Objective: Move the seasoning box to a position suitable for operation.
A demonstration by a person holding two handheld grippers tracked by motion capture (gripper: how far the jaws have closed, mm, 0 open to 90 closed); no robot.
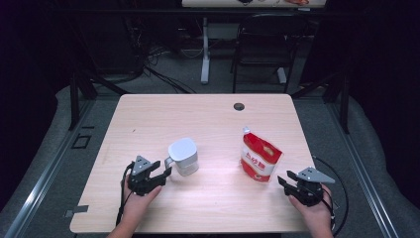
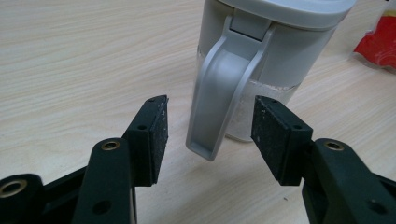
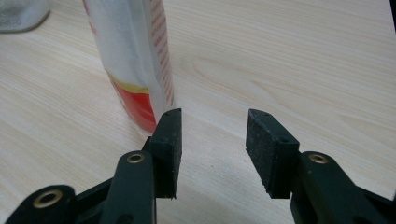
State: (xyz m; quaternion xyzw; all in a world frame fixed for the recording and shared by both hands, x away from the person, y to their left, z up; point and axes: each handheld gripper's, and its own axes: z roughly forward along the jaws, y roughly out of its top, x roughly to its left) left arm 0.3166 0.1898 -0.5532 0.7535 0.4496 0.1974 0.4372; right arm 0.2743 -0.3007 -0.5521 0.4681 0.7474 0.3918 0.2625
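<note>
left gripper (image 2: pixel 210 128) jaws spread wide, rough black pads either side of the grey plastic handle (image 2: pixel 219 88) of the jug (image 1: pixel 183 156), not touching it. jug: squarish grey lid, clear body with white granules, sits left of centre on the pale woodgrain table (image 1: pixel 208 119). right gripper (image 3: pixel 212 140) jaws apart, nothing between them, just near-right of the glossy red-and-white stand-up pouch (image 1: pixel 259 156)

Left gripper view: the jug (image 2: pixel 261 60) is cut off by the top edge, its lid only partly seen; the pouch (image 2: pixel 380 44) is cropped at the right edge. Right gripper view: the pouch's top is cut off. High view: pouch print too small to read.
</note>
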